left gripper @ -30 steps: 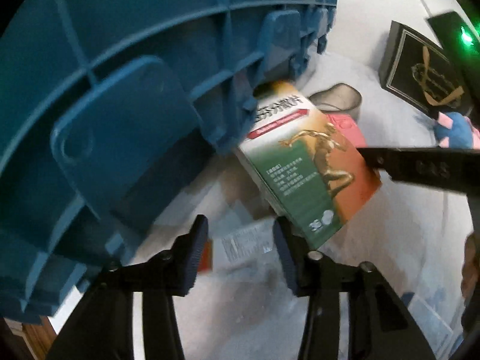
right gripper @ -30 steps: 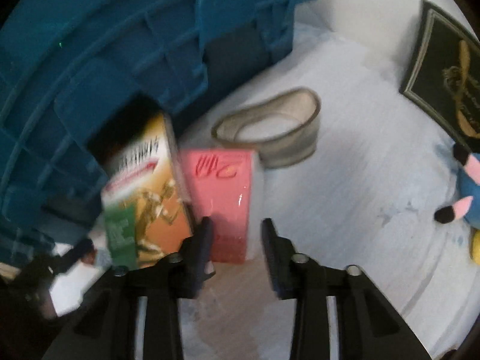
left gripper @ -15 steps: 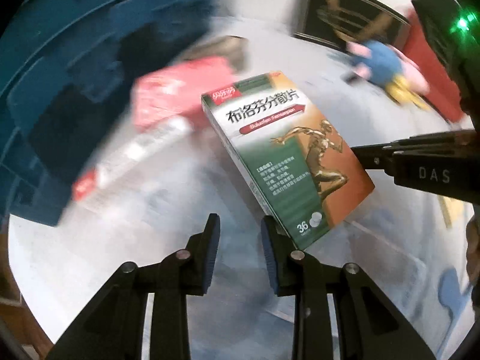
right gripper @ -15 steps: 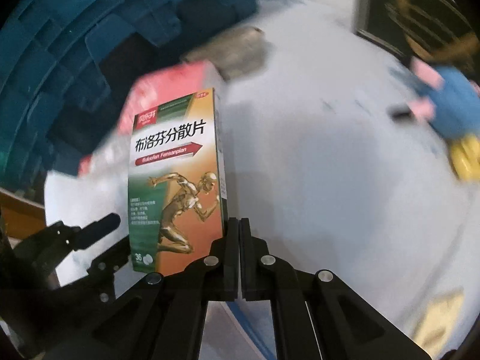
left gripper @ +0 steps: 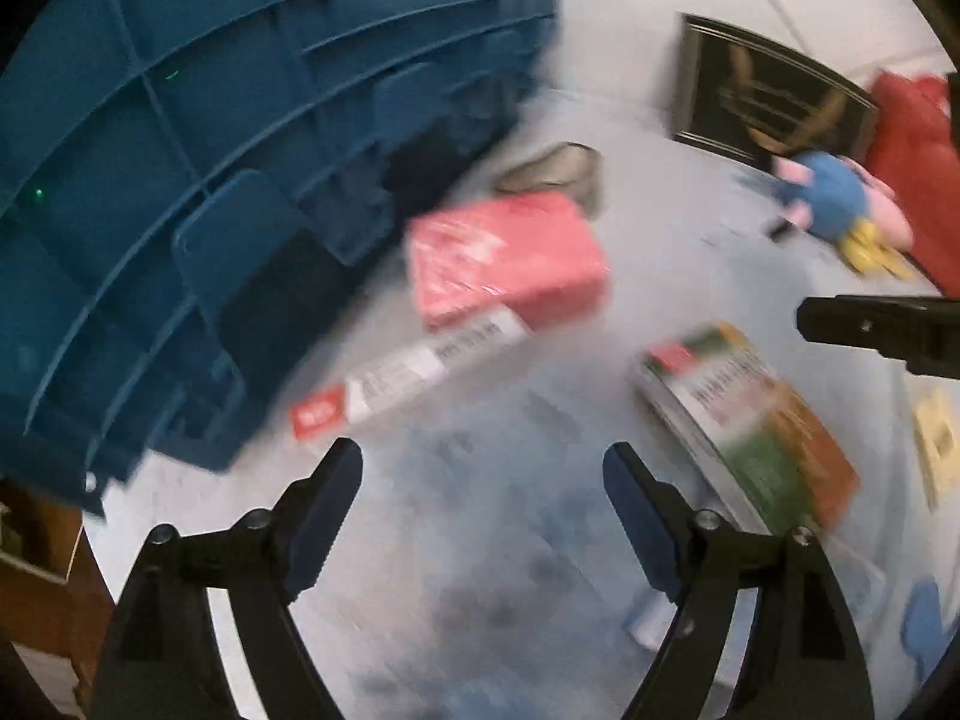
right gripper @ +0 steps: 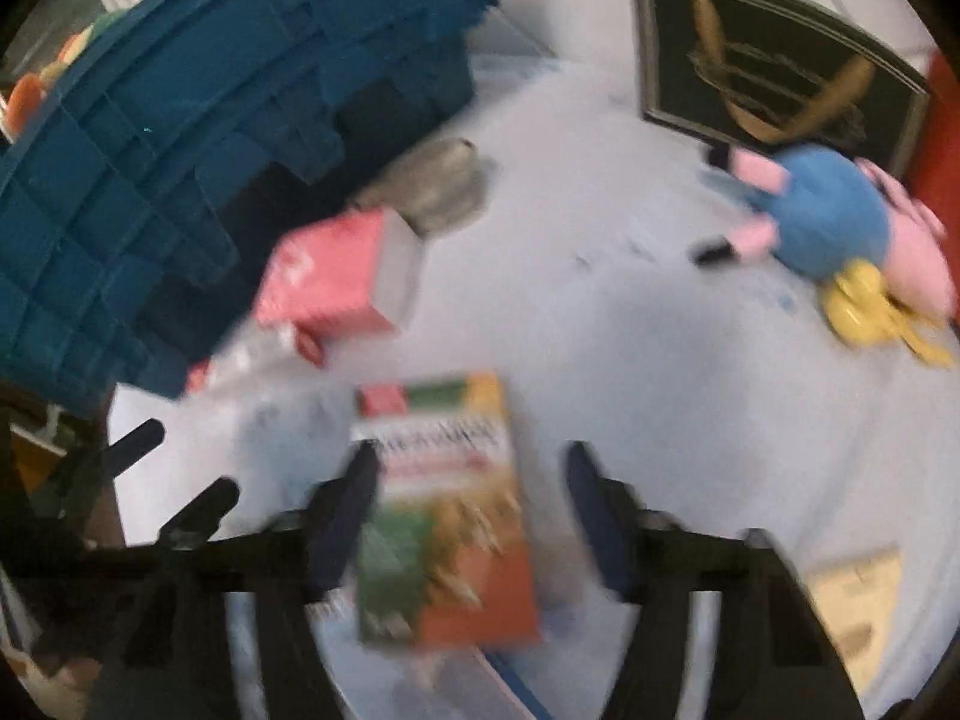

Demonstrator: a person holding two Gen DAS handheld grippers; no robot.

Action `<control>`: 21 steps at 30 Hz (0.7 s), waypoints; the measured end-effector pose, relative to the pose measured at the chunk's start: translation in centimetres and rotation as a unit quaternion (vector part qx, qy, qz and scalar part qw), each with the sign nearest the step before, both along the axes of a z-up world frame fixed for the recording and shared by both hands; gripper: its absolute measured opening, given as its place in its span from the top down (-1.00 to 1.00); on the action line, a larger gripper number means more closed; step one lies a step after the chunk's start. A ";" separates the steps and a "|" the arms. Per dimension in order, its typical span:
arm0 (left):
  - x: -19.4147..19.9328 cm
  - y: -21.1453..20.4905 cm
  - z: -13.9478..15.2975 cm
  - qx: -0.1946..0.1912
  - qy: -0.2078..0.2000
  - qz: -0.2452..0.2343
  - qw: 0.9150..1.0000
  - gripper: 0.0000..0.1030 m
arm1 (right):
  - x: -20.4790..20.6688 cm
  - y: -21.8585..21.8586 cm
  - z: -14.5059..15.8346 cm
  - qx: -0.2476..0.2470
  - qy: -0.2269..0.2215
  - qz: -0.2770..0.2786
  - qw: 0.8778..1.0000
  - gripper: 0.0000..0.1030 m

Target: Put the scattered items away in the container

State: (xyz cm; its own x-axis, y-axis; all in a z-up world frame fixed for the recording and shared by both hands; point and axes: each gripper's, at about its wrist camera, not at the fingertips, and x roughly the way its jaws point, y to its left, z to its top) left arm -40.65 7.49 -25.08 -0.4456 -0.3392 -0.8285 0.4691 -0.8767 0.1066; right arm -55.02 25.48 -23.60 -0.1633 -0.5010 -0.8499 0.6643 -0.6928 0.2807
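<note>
Jaws agape; pink box [left gripper: 507,258] beside crate [left gripper: 240,150].

You cannot read any text here: the print on the green-and-orange medicine box [right gripper: 447,516] at six o'clock and the white label on the long red-ended box [left gripper: 414,369] at nine o'clock are blurred past reading.

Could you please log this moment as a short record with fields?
container: ribbed blue plastic crate, on the white table
loose items: green-and-orange medicine box, pink rectangular box, blue-and-pink plush toy
left gripper: open, holding nothing
right gripper: open, medicine box between its fingers, not clamped
image quality: motion-blurred
</note>
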 end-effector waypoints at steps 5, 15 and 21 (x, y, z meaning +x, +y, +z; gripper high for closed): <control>-3.0 -3.6 -1.2 -0.013 0.002 0.019 1.000 -0.61 | -3.2 -5.9 -0.7 -0.019 0.001 0.012 1.000 0.10; -4.8 -6.1 -3.1 -0.005 0.024 0.037 0.999 -0.61 | -8.3 -15.2 -2.6 -0.046 0.033 0.037 0.998 0.18; -3.9 -6.8 -3.2 0.062 0.029 0.042 0.997 -0.61 | -9.1 -19.2 -5.1 0.011 0.024 0.071 0.997 0.28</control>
State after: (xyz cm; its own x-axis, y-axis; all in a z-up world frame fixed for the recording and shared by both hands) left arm -44.56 0.64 -28.27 -0.4689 -0.2732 -0.8399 0.5430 -0.8392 -0.0302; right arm -64.10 6.31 -28.74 -0.1333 -0.5028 -0.8541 0.7685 -0.5966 0.2313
